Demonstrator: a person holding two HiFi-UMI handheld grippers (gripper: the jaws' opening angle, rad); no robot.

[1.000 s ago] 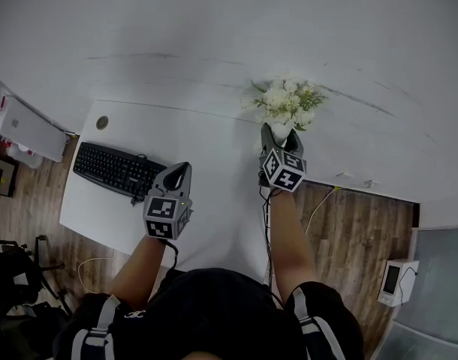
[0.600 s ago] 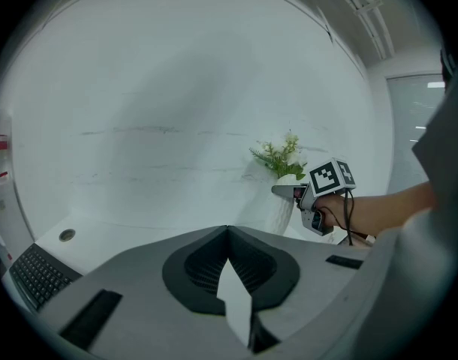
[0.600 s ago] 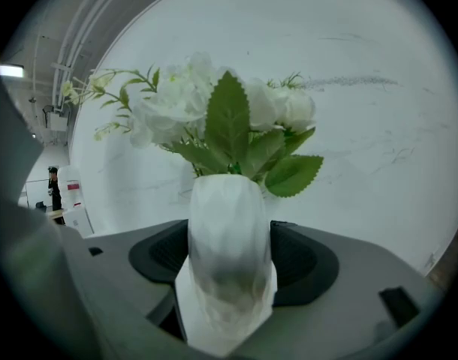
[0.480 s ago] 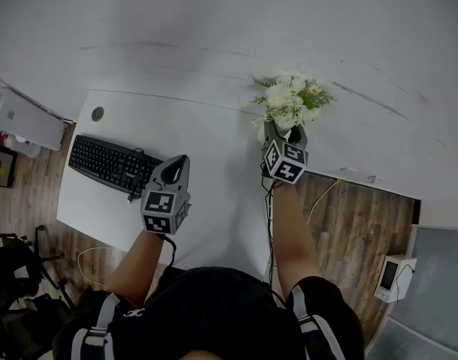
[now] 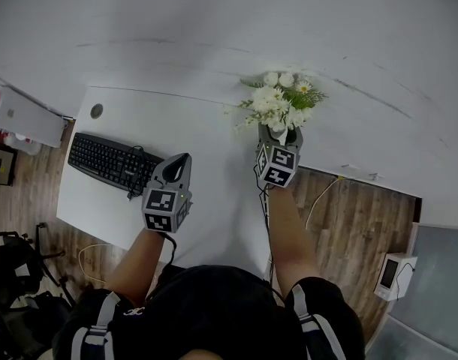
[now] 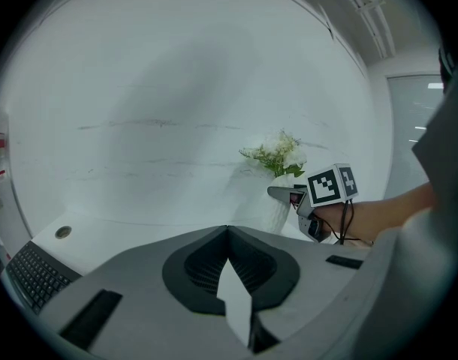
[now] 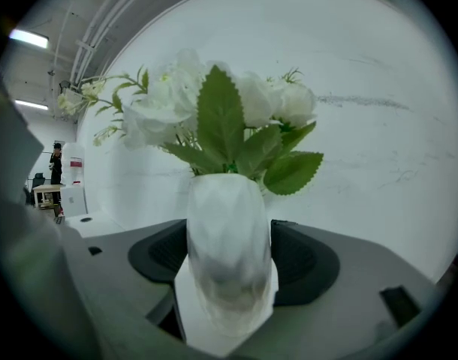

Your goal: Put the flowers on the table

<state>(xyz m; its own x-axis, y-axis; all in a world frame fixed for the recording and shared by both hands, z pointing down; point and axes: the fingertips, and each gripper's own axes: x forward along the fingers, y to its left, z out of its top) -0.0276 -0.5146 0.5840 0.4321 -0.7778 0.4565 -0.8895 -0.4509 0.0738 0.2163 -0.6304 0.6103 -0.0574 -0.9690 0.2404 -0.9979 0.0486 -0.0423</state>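
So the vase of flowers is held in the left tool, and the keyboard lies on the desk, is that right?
Not quite: the vase of flowers is held in the right tool, as the right gripper view shows; the left tool is empty. The keyboard does lie on the desk.

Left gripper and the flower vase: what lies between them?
Only bare white table, seen in the head view, between the left gripper and the vase clamped in the right gripper.
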